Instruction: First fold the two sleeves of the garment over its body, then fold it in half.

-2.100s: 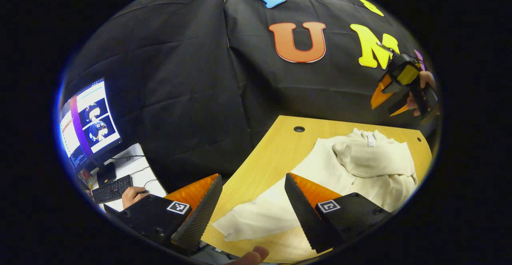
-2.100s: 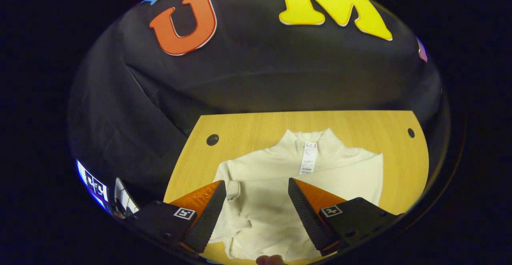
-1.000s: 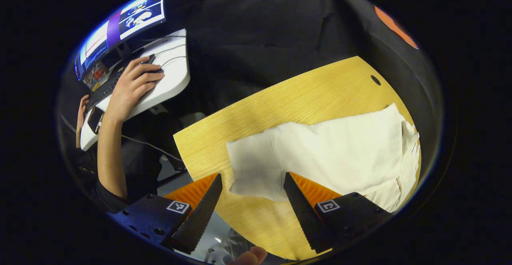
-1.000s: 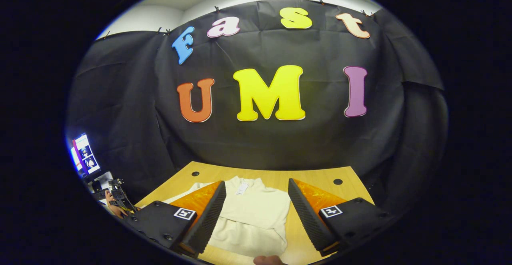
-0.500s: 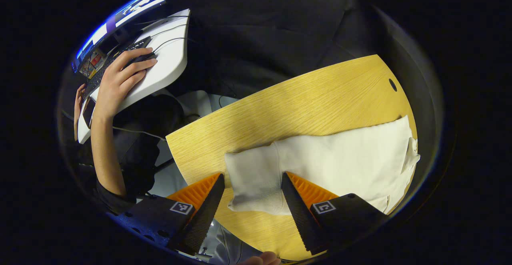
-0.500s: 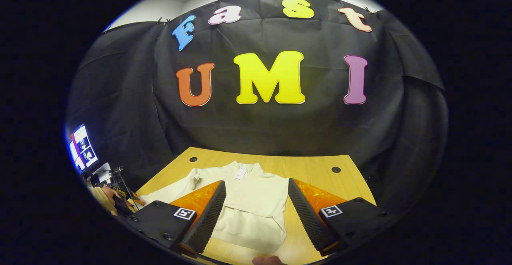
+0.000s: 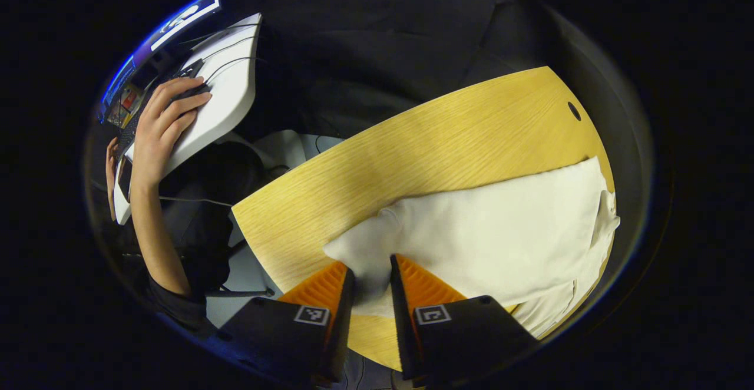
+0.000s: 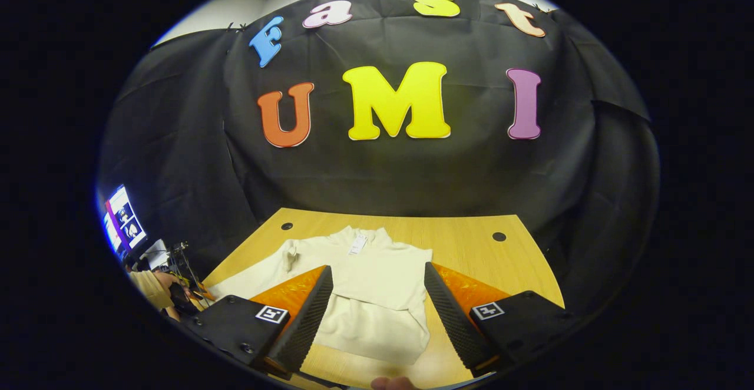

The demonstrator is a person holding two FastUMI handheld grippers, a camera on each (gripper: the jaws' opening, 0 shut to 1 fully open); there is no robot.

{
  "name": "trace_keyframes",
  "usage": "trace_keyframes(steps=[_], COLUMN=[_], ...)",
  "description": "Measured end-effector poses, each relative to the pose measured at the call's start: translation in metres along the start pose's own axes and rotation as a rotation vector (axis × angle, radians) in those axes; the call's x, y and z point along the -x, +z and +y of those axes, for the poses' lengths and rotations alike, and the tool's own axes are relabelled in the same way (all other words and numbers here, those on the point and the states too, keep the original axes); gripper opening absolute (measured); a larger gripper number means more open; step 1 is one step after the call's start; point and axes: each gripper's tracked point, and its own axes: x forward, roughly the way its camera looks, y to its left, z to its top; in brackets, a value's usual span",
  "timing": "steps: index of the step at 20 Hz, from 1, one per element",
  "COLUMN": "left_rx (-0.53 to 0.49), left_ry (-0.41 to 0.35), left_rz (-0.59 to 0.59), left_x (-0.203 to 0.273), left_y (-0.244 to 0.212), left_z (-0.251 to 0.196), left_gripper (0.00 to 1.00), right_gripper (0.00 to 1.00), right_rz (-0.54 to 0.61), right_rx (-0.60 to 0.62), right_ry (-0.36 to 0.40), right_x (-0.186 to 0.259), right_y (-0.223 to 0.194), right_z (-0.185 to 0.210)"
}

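Left tongs (image 7: 372, 296): all but together, clamped on the cuff end of the outstretched sleeve (image 7: 365, 254), cloth bunched between both fingers. Gripped at the very tip, likely so that the whole length can swing over in one sweep. Just ahead and to the right of these tongs: the body of the garment (image 7: 500, 237), flat on the table (image 7: 424, 142).

Right tongs (image 8: 377, 313): fingers wide apart, holding nothing, hovering over the near edge of the garment, with the collar and its tag farther ahead. Probably kept clear to leave the other side room. Between these fingers: a doubled layer of cloth across the body, seemingly the other sleeve laid over already. Off to their left: the free sleeve, running out toward the table's edge.

Cream knit, soft and thick, ribbed at the cuff, with rounded folds instead of sharp creases; likely to sag and slide unless lifted evenly. Pale wood grain beneath, smooth, offering little grip on the cloth.
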Motion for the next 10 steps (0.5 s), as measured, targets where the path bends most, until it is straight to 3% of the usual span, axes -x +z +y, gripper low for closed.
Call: trace_keyframes(steps=[1,2,4,10], left_rx=[-0.009,-0.025,-0.040,-0.062], left_ry=[-0.010,-0.015,-0.017,-0.023], left_rz=[0.009,0.013,0.007,-0.042], left_x=[0.001,0.002,0.005,0.050], left_y=[0.000,0.000,0.003,0.024], left_z=[-0.004,-0.006,-0.008,-0.035], left_gripper=[0.32,0.17,0.08,0.07], right_gripper=[0.97,0.97,0.97,0.96], right_rz=[-0.005,-0.008,-0.010,-0.047], right_rx=[-0.004,-0.005,0.009,0.016], right_ry=[-0.006,-0.013,-0.021,-0.028], right_x=[0.000,0.002,0.002,0.011], right_y=[0.001,0.001,0.001,0.010], right_z=[-0.002,-0.002,-0.004,-0.022])
